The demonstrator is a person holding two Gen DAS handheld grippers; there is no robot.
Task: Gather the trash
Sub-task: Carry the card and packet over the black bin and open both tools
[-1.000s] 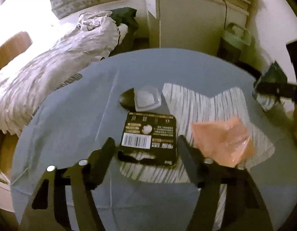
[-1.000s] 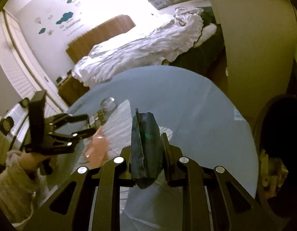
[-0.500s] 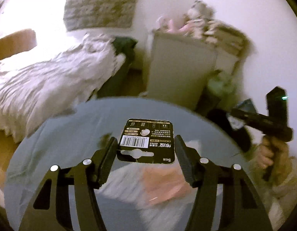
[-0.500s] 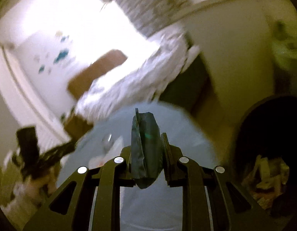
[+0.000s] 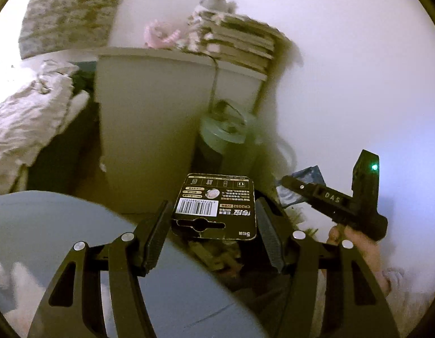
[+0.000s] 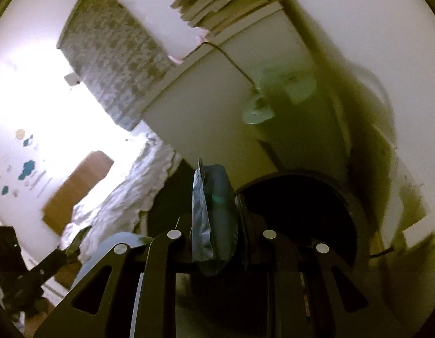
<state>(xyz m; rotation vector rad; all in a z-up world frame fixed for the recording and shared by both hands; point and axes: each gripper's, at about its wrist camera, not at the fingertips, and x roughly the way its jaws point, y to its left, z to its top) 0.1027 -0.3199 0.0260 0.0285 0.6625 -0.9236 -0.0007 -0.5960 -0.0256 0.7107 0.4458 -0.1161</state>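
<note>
Holding a black battery card flat between the two fingers of the left tongs, barcode face up, fingers set wide against the card's side edges. Hanging just past the rim of the blue counter, above the dark trash bin, with scraps visible in the bin's mouth right under the card. Standing left of the bin, a rumpled bed; behind the bin, a pale cabinet topped with a stack of books, and beside that a green-lidded container. Reaching in over the bin from its right side, the right tongs, gripped by a hand, a green light glowing on the black body.

Clamped nearly closed in the right wrist view, the right tongs, pinching a dark teal pouch that stands on edge between the fingers. Hovering at the near left rim of the bin, with the round black opening just beyond and to the right of the pouch. Showing at the far left of the bin in this view, the left tongs, blurred, contents impossible to tell there.
</note>
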